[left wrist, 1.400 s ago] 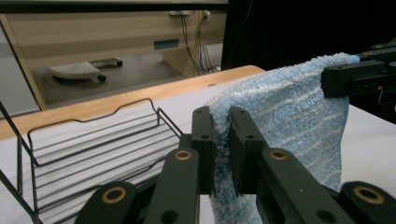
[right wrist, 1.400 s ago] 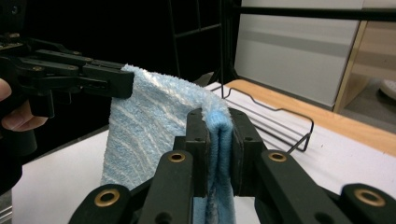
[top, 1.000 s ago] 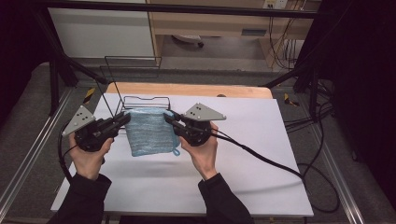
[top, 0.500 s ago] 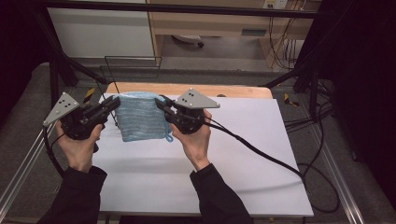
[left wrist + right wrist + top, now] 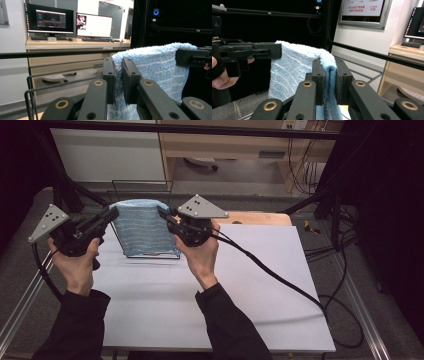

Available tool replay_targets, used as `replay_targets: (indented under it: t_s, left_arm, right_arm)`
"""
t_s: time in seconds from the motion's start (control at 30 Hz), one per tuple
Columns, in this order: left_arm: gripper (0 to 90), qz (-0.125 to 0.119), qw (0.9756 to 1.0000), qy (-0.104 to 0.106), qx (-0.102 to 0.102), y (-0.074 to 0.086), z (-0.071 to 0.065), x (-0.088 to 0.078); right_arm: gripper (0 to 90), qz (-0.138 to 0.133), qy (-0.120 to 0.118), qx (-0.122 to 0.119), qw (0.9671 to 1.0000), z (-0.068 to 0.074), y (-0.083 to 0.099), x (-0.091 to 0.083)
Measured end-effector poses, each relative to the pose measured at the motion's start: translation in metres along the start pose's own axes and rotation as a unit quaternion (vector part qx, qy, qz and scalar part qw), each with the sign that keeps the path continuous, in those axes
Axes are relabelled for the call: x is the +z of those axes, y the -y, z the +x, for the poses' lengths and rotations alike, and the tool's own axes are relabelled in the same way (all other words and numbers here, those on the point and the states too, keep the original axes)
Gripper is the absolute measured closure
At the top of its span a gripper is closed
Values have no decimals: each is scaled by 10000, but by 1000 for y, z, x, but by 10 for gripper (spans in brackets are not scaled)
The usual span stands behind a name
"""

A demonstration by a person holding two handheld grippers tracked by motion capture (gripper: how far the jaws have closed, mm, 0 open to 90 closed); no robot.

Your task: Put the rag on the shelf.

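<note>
Left tongs point(image 5: 111, 213): closed on the upper left corner of a blue towel point(image 5: 142, 227), pile squeezed between the two black jaws, as plain in the left gripper view point(image 5: 119, 75). Right tongs point(image 5: 163, 213): likewise closed, on the opposite upper corner, a fold of cloth pinched flat between the jaws in the right gripper view point(image 5: 329, 80). Corners held level and apart, so that the top edge runs taut and the rest hangs free as a flat sheet; a grip suited, by judgement, to draping rather than bunching. Towel: light blue terry with paler wavy stripes, doubled over at the top edge, lifted clear of the counter point(image 5: 260, 285) and hanging just in front of or over a black wire rack point(image 5: 150, 254); contact with the rack's wires not possible to tell. Rack: thin rod frame, base resting on the white counter sheet at its far left, taller back frame behind; placed within easy reach of both hands, presumably as the hanger for the cloth. Hands: one round each grip, forearms in dark sleeves entering from the near edge. Cable point(image 5: 280, 280): trailing from the right tongs across the counter to the right and off its edge. Wooden board point(image 5: 260, 217): at the far edge, beyond the white sheet. Beyond: desk with monitors point(image 5: 67, 22).
</note>
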State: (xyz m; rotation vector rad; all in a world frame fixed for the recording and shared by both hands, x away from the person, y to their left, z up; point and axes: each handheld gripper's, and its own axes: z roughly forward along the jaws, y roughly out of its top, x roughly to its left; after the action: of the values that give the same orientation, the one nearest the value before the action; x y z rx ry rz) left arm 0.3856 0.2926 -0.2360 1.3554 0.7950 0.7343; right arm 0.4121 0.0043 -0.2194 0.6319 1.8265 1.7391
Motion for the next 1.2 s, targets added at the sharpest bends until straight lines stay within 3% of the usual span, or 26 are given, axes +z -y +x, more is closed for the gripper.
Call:
replay_targets:
  t_s: [0.37, 0.63, 1.2]
  left_arm:
    - [819, -284, 9995, -113, -77, -19, 14, 2]
    - [819, -500, 9985, -240, -12, -38, 21, 3]
    - [820, -808, 9959, -410, -73, -67, 36, 12]
  right_arm:
    - [812, -189, -7, -18, 9998, 0, -17, 18]
    - [812, -355, 4, -108, 9993, 2, -37, 30]
    - [811, -484, 77, -274, 9984, -1, -74, 53]
